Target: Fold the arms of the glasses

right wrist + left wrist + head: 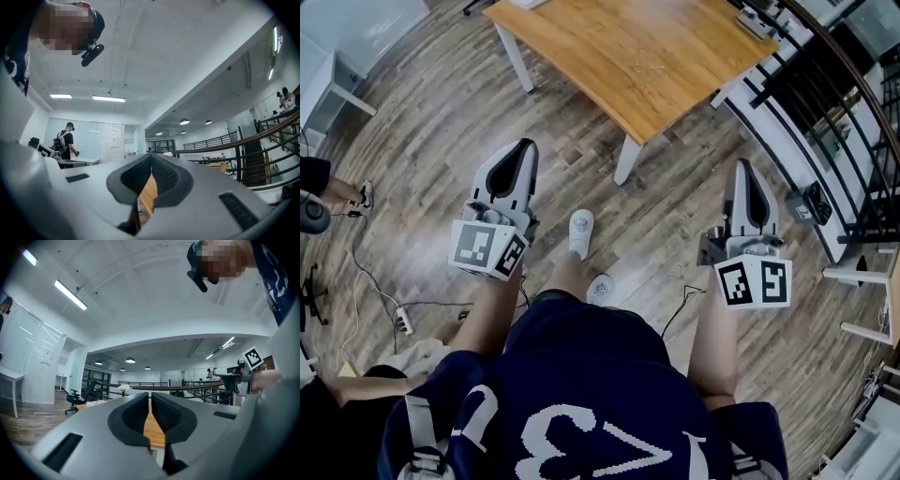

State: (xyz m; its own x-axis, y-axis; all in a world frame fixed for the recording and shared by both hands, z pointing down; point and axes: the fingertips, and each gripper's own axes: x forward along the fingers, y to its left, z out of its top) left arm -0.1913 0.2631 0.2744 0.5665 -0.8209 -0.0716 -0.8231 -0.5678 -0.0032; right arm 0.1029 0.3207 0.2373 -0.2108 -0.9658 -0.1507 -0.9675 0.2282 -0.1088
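Scene: We stand on a plank floor (422,141) facing a wooden table (647,56). We hold a gripper in each hand, both pointing roughly level toward it.
Left gripper (524,145): We hold it over the floor, to the left of the table's nearest corner and clear of the top. Its ribbed pads (136,414) are drawn together to a hairline slit. Nothing is between them, and only a sliver of tabletop shows beyond.
Right gripper (742,167): We hold it to the right of that same corner, with the black railing (825,103) on its far side. Its pads (165,177) meet at the tips and clamp on nothing.
Marker cubes: The left cube (487,248) rides above our left forearm, and the right cube (755,281) above our right.
Glasses: We cannot make them out in any view. Small dark items (757,21) lie at the table's far right corner, too small to name.
Table: It has an orange-brown top on white legs (626,159), and its near edge curves toward us.
Floor: Our white shoes (580,232) point at the table, and cables (370,277) trail off to the left.
Clothing: We wear a navy shirt (581,412) with white figures.
Background: In the left gripper view, white flowers (123,388) stand beyond the tabletop and an office chair (77,398) stands to the left. In the right gripper view, a person with a backpack (65,140) stands at a desk well away.
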